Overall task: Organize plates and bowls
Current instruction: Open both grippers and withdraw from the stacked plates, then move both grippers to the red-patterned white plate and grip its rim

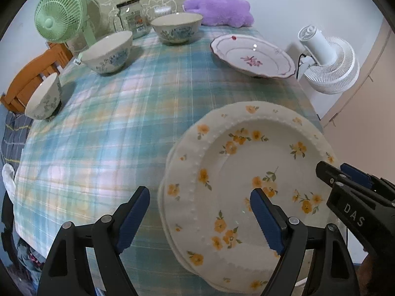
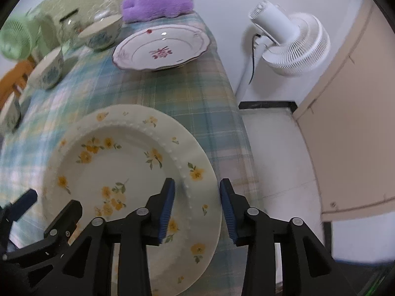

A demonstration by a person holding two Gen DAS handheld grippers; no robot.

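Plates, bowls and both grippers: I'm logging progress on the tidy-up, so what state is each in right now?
Yellow-flower plate: on top of another plate, flat.
Pink-flower plate: alone, upright, empty.
Far bowl: upright, unstacked.
Middle bowl: upright, unstacked.
Near bowl: upright, unstacked.
Left gripper: open, straddling the yellow plate's rim.
Right gripper: open, astride the opposite rim, pads clear.

Three bowls stand on the table: one [image 1: 44, 98] at nine o'clock, one [image 1: 108, 51] at ten, one [image 1: 176, 27] at twelve. Plates: a yellow-flowered stack [image 1: 246, 185] at five, whose number I cannot tell, and one pink-flowered plate [image 1: 251, 55] at one. Two fans: green [image 1: 58, 14], white [image 1: 330, 61].
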